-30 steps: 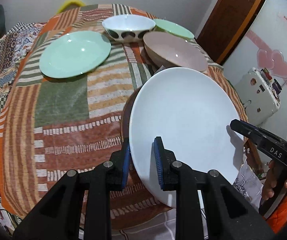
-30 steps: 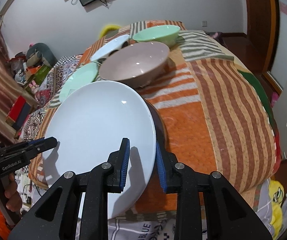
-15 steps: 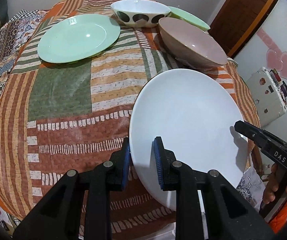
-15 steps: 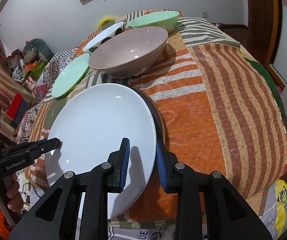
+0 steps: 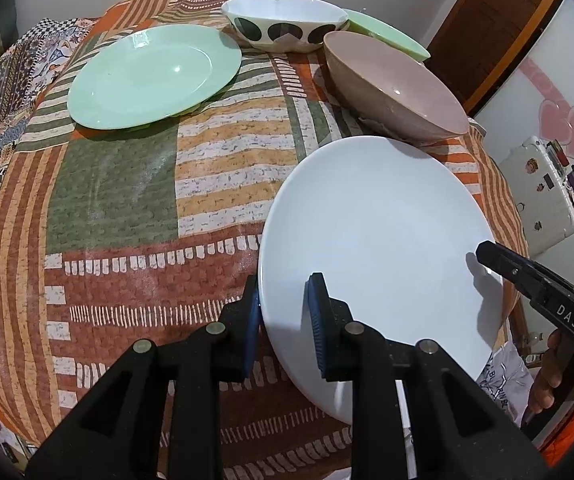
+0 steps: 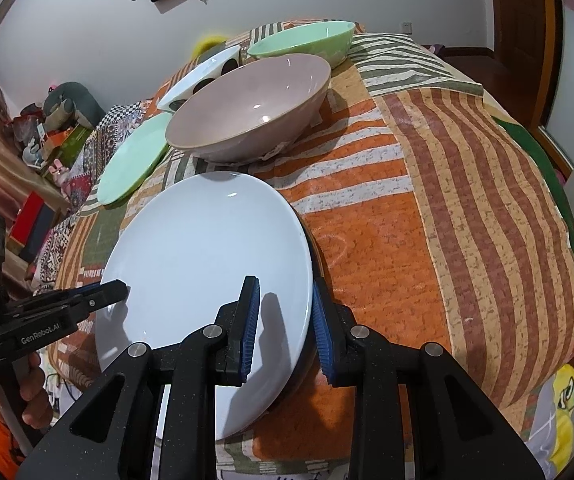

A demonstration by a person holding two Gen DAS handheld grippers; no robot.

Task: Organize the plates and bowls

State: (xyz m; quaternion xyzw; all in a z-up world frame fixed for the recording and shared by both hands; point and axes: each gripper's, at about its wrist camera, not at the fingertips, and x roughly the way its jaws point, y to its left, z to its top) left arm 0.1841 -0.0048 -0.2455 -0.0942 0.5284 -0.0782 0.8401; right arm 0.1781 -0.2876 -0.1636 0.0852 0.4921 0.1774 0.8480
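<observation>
A large white plate is held above the patterned tablecloth by both grippers. My left gripper is shut on its left rim. My right gripper is shut on its right rim. A dark plate shows just under the white plate's right edge. Farther back sit a pale green plate, a pink-brown bowl, a white bowl with dark dots and a green bowl.
The right gripper's arm shows at the right of the left wrist view, and the left gripper's arm shows at the left of the right wrist view. A white appliance stands right of the table. Cluttered items lie at the far left.
Both grippers have carried the white plate forward over the table, closer to the bowls and the green plate. The grips on its rim have not changed.
</observation>
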